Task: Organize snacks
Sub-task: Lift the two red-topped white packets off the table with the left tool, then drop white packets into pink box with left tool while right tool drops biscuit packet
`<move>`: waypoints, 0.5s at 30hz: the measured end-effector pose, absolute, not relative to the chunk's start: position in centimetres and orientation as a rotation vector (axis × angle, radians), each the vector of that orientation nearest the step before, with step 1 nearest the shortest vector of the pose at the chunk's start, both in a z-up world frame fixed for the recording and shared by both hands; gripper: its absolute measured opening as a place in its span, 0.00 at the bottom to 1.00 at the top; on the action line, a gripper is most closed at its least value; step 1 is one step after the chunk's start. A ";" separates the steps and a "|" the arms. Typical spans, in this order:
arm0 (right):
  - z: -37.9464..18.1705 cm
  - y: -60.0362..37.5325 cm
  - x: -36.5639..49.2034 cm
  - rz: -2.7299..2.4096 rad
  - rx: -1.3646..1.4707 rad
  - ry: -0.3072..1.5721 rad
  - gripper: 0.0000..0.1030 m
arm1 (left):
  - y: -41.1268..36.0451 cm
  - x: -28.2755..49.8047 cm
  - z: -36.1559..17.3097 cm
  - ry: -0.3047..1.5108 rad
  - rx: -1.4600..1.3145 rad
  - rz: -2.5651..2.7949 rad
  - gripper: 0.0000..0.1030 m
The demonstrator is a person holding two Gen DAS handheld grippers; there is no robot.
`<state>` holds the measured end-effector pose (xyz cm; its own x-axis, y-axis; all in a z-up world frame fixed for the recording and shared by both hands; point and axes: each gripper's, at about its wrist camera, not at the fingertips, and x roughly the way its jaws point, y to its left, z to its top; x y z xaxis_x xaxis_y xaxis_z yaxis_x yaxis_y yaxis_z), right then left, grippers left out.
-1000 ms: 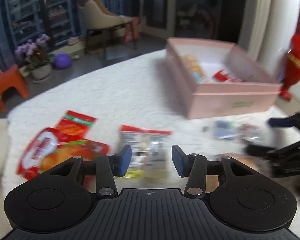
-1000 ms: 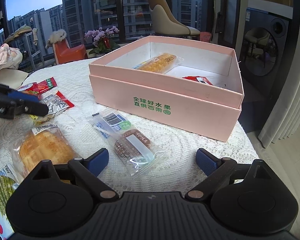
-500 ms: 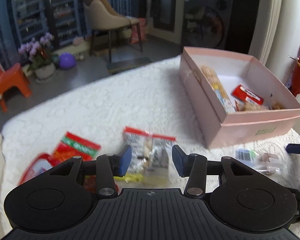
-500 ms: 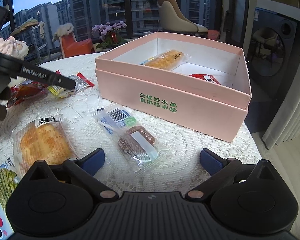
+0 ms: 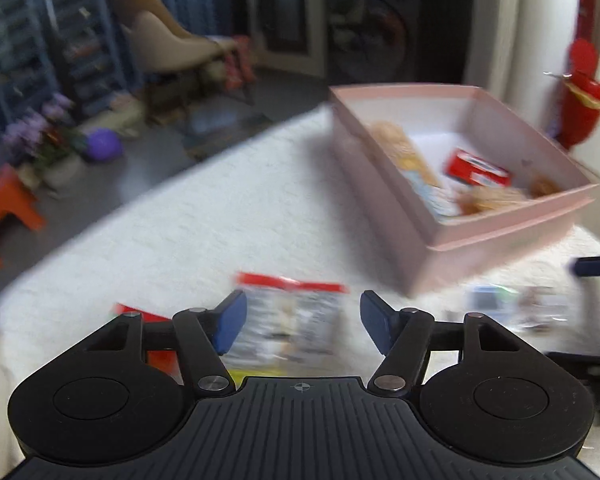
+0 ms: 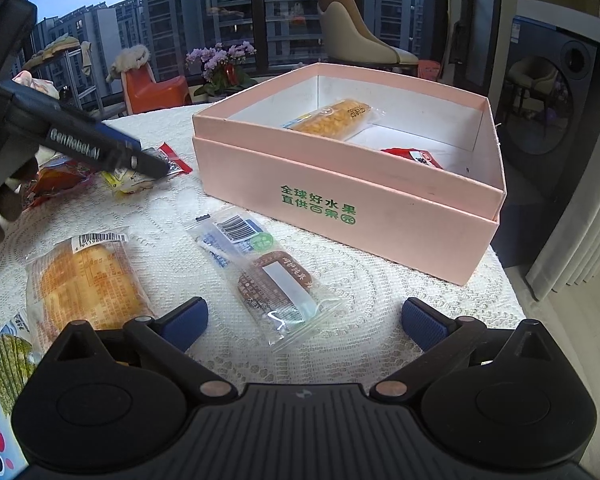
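Note:
My left gripper (image 5: pixel 301 318) hovers over a clear snack packet with a red top edge (image 5: pixel 292 304) on the white lace cloth. Its jaws are opening, and the pads stand clear on either side of the packet. In the right wrist view, one of its fingers (image 6: pixel 100 148) reaches over that packet (image 6: pixel 134 178). My right gripper (image 6: pixel 305 316) is wide open just above the cloth, with a clear packet holding a brown cake (image 6: pixel 274 284) lying ahead of its fingertips, untouched. The pink box (image 6: pixel 340 200) holds a long yellow bar (image 6: pixel 332 118) and a red packet (image 6: pixel 416 156).
A bread packet (image 6: pixel 86 276) lies left of the brown cake packet, and red packets (image 6: pixel 56 180) lie further left under the left hand. A blue and green packet (image 6: pixel 0 380) sits at the near left. The table edge drops off right of the box.
The left jaws have spread much wider over the red-edged packet, and the left gripper has shifted toward the box. The right jaws widened slightly; the right hand stayed put.

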<state>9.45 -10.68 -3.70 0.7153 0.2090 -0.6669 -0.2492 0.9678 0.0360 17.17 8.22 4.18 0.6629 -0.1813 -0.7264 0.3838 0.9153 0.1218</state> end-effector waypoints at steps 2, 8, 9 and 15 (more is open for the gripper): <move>-3.7 -10.7 9.4 0.254 -0.058 0.731 1.00 | 8.3 17.7 3.6 0.809 0.322 -0.290 0.67; -3.7 -10.8 9.5 0.259 -0.049 0.732 1.00 | 9.4 19.5 2.2 0.892 0.157 -0.301 0.70; -3.7 -10.9 9.5 0.262 -0.046 0.732 1.00 | 9.8 19.6 2.2 0.894 0.114 -0.296 0.69; -3.3 -11.4 9.7 0.312 -0.057 0.748 0.99 | 10.9 16.1 3.2 0.908 -0.050 -0.284 0.59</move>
